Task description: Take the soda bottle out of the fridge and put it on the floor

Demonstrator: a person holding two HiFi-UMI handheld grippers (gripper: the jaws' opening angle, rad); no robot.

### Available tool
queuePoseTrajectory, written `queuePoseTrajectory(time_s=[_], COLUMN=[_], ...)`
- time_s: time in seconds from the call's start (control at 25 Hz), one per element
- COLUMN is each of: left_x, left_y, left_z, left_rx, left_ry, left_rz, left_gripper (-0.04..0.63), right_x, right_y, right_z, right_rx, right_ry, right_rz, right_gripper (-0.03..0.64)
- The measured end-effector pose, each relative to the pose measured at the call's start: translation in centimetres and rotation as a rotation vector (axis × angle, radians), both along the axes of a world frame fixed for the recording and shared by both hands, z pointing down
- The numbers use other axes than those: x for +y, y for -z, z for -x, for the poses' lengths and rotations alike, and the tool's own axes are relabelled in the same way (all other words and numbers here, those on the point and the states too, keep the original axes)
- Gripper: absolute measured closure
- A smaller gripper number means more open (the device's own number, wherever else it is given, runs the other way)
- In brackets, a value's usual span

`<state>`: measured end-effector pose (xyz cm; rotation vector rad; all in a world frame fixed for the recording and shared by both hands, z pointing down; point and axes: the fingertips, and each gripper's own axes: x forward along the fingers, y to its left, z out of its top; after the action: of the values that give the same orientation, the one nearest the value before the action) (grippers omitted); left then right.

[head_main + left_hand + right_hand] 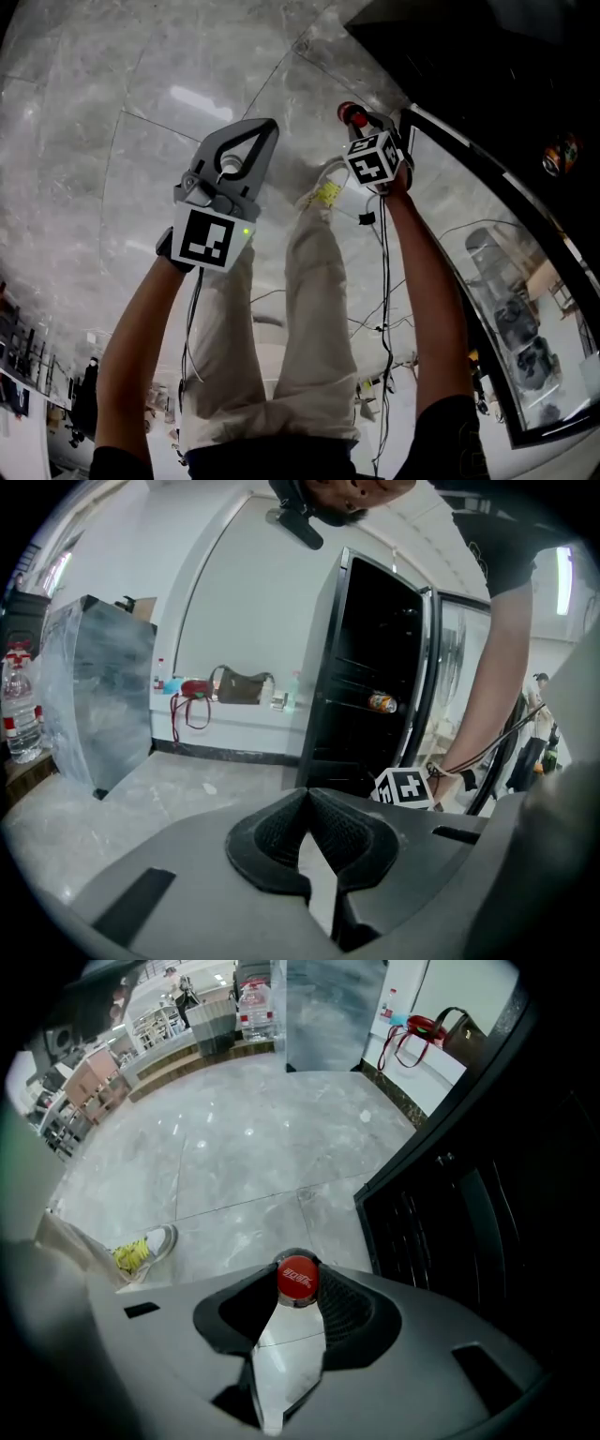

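The right gripper (298, 1275) points down at the floor (234, 1147), its jaws clamped on the red cap of the soda bottle (297, 1281). The open fridge (487, 1194) lies at 3 o'clock of the cap, a shoe (150, 1244) at 9 o'clock. The left gripper (307, 797) is pressed closed, with nothing between its jaws.

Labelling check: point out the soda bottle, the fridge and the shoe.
soda bottle (297, 1280), right gripper view, red cap.
fridge (370, 649), left gripper view, dark interior.
shoe (133, 1256), right gripper view, yellow laces.
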<state>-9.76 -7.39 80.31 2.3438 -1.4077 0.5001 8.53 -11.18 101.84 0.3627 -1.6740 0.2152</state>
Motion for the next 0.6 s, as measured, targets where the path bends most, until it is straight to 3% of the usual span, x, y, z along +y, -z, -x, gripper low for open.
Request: queuePoseTrajectory(time_s=[0.6], left_x=[2.2], left_y=[-4.2], left_z=[-0.7], left_rx=[-0.004], left_ry=[-0.038], left_rz=[0.074], left_gripper=[0.577], right_x=[-0.9], right_y=[-8.0], right_z=[-0.7], right_rx=[-0.041], right_ry=[-0.283], right_rz=[0.003], right_gripper=[0.489])
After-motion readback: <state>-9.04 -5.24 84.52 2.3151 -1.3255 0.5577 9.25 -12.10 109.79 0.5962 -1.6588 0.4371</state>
